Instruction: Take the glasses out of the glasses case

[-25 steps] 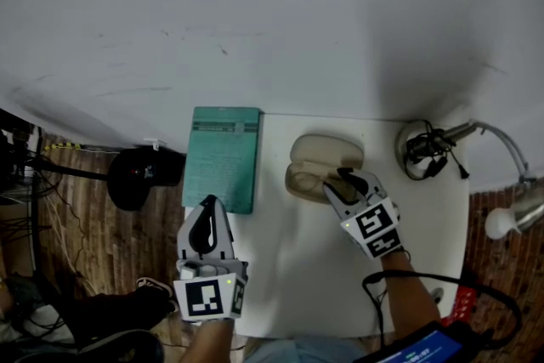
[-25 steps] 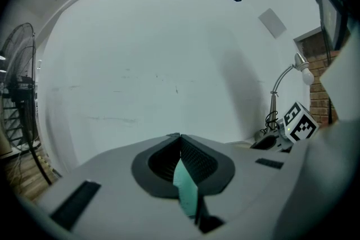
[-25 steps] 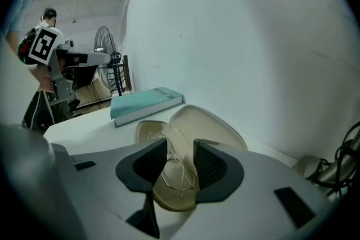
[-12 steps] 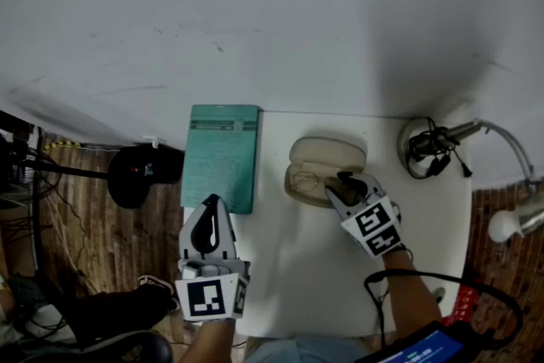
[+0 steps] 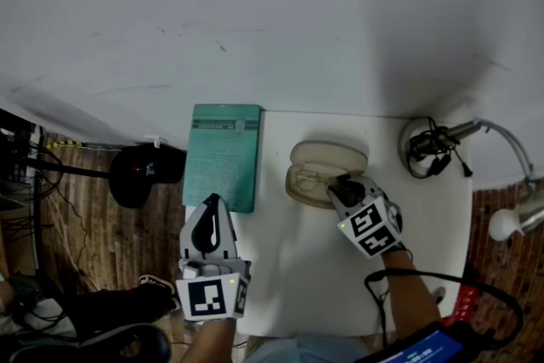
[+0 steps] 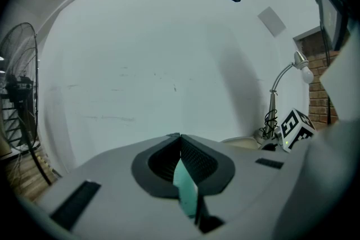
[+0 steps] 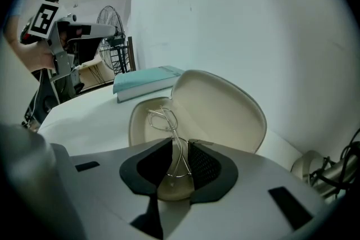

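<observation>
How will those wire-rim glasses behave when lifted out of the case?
Probably light: the glasses are thin wire. Likely bendy and fragile, so the right tool, jaws just closing around the frame, should squeeze gently. They may snag the case rim.

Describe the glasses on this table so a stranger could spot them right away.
On the white table, beside the teal book, lies an open cream glasses case. The glasses lie in its lower half: thin wire rims with clear lenses, unlike the solid case and book around them.
</observation>
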{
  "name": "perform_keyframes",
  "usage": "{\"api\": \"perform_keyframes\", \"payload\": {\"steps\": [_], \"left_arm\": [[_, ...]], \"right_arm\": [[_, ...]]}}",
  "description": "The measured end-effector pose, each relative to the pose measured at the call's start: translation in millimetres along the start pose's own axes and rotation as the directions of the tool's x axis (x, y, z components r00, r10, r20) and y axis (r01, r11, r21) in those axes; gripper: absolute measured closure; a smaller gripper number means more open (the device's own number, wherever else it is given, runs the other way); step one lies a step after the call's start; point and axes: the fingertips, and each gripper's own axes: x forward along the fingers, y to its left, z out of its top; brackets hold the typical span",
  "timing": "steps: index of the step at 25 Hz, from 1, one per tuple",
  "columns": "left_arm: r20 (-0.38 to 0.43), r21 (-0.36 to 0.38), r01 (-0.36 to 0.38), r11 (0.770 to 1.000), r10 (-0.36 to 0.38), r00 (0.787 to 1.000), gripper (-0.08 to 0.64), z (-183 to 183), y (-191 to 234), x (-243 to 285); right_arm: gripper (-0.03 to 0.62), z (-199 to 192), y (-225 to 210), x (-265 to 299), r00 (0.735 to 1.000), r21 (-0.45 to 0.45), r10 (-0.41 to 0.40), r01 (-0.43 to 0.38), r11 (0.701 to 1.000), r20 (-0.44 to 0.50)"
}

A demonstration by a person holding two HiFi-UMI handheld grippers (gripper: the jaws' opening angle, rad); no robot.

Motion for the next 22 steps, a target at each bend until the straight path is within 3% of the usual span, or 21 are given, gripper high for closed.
{"api": "perform_keyframes", "payload": {"steps": [4, 7, 14, 18, 22], "left_arm": [[-0.03, -0.001, -0.009, 1.0, 0.009, 1.0, 0.554, -1, 2, -5], [0.027, 0.004, -0.001, 1.0, 0.001, 1.0, 0.554, 2, 3, -6], [0.045, 0.009, 0.004, 1.0, -0.004, 0.999, 0.554, 6, 2, -10], [-0.015, 0.008, -0.009, 1.0, 0.009, 1.0, 0.554, 4, 5, -13], [-0.005, 0.012, -0.01, 1.0, 0.01, 1.0, 0.554, 5, 5, -16]], "right_arm": [[0.516, -3, -1, -2, 1.0, 0.008, -0.012, 0.012, 1.0, -0.011], [0.534, -5, -1, -2, 1.0, -0.001, -0.009, 0.009, 1.0, -0.021], [0.543, -5, 1, -3, 0.999, -0.022, -0.017, 0.016, 1.0, -0.03], [0.548, -3, -1, -5, 0.999, -0.035, -0.038, 0.037, 0.999, -0.018], [0.551, 7, -4, -9, 0.998, -0.049, -0.06, 0.061, 0.997, 0.023]]}}
